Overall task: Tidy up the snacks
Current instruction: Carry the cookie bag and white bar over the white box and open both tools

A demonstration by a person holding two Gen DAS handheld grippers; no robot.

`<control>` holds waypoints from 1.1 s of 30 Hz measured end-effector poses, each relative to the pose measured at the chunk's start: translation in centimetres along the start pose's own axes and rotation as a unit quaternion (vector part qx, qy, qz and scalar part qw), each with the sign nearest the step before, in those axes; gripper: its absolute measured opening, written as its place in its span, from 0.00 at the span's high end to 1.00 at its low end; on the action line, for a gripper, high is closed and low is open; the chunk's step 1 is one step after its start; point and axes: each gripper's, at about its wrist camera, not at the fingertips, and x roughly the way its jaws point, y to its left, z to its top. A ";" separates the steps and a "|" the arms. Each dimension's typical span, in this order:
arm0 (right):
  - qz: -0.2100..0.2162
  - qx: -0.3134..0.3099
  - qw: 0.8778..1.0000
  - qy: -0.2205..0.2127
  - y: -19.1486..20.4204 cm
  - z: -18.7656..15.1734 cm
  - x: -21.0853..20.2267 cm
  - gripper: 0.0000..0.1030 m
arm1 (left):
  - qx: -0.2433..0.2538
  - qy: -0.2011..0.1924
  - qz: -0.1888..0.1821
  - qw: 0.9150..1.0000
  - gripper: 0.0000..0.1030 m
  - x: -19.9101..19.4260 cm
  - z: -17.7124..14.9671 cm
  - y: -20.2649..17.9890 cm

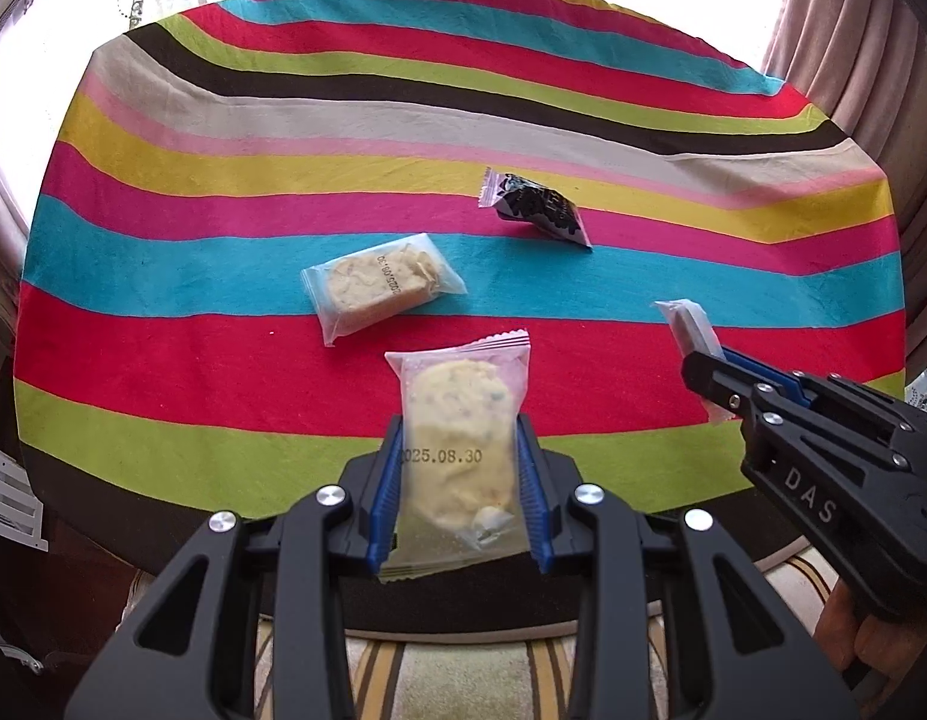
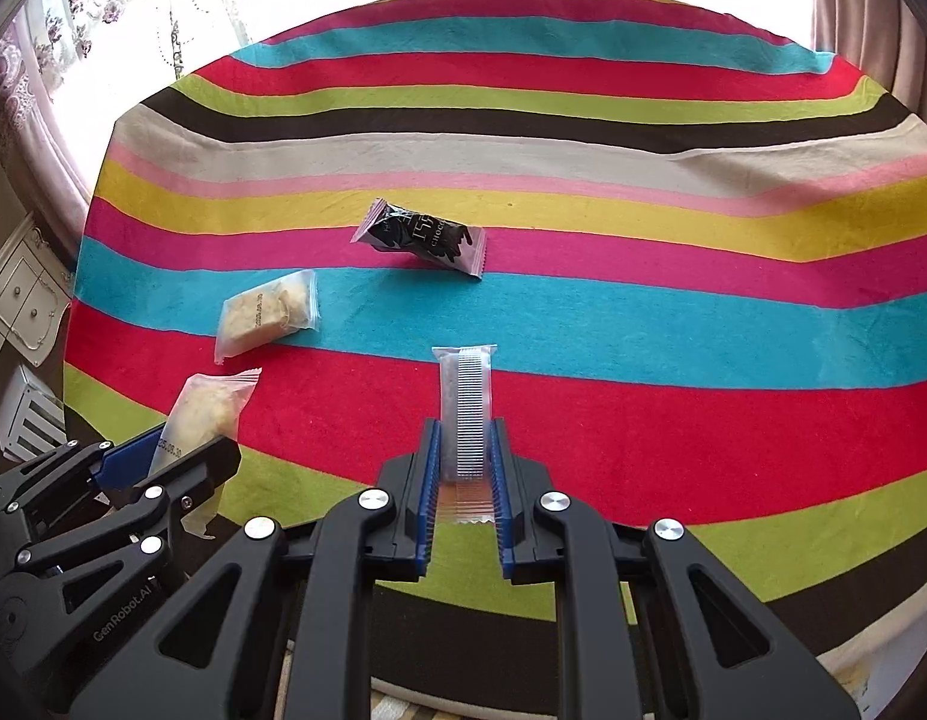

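In the left wrist view the left gripper (image 1: 460, 468) is clamped on a clear cookie packet (image 1: 457, 450), its blue pads (image 1: 386, 492) pressing both long sides; the packet stands out ahead of the fingertips, date stamp facing the camera, above the striped tablecloth (image 1: 223, 390). Ahead of these tongs and slightly to the left, a second clear packet of pale biscuit (image 1: 382, 285) lies flat on the blue and red stripes. Farther ahead and to the right a dark chocolate packet (image 1: 535, 207) with pinkish ends rests on the magenta stripe, well apart from the biscuit packet. At the right edge the right gripper (image 1: 712, 372) comes in from the side, closed on a narrow white-edged wafer packet (image 1: 688, 327) that juts beyond its tips. In the right wrist view the right gripper (image 2: 463, 450) grips that wafer packet (image 2: 463, 408) edge-on between its blue pads (image 2: 430, 480), the crimped seam running straight forward. Ahead and to the left the chocolate packet (image 2: 424, 237) lies on the magenta stripe, and nearer, farther left, the biscuit packet (image 2: 265, 315) lies across blue and red. At the lower left the left gripper (image 2: 181, 450) holds the cookie packet (image 2: 208, 405) tilted up over the tablecloth (image 2: 703, 432). A pale cabinet (image 2: 25, 300) stands beyond the table's left edge.
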 end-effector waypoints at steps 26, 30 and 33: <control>-0.035 0.106 0.994 -0.019 -10.3 -6.7 -8.2 0.85 | 0.096 0.001 -0.046 0.994 0.66 -2.4 -2.5 -10.4; -0.047 0.121 0.991 -0.021 -12.3 -7.8 -9.3 0.85 | 0.114 0.003 -0.064 0.991 0.66 -2.8 -3.0 -12.4; -0.059 0.136 0.989 -0.023 -14.0 -9.0 -10.3 0.85 | 0.129 0.006 -0.079 0.988 0.66 -2.8 -3.3 -14.3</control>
